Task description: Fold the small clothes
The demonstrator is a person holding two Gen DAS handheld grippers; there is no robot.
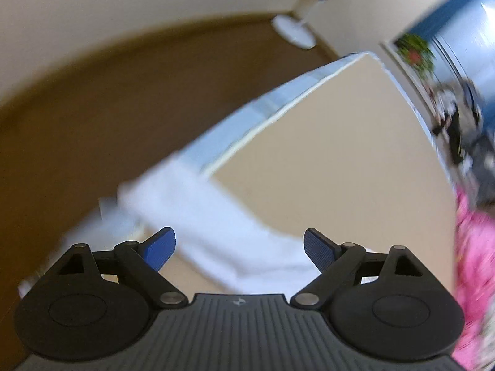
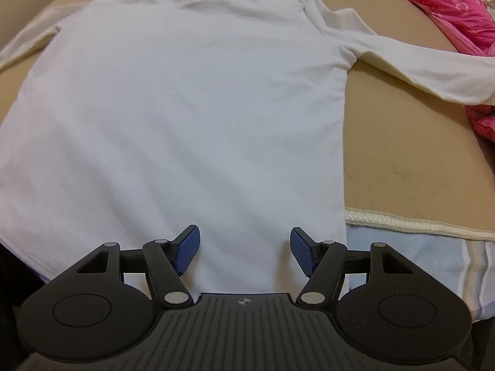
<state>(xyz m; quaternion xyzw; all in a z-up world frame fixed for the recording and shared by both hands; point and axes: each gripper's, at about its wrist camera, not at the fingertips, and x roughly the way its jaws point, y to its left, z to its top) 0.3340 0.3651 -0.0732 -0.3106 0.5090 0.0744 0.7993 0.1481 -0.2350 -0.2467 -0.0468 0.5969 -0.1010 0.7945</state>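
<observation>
A white long-sleeved shirt (image 2: 185,108) lies spread flat on a tan bed sheet (image 2: 402,154), collar at the far end, both sleeves stretched out to the sides. My right gripper (image 2: 245,252) is open and empty just above the shirt's near hem. In the blurred left wrist view, part of the white shirt (image 1: 222,241) lies below my left gripper (image 1: 239,249), which is open and empty near the bed's edge.
Pink patterned bedding (image 2: 448,3) lies at the far right, also visible in the left wrist view (image 1: 473,278). A light blue mattress side with cream piping (image 2: 417,225) marks the bed's edge. Brown floor (image 1: 92,108), a white round base (image 1: 294,32) and clutter lie beyond.
</observation>
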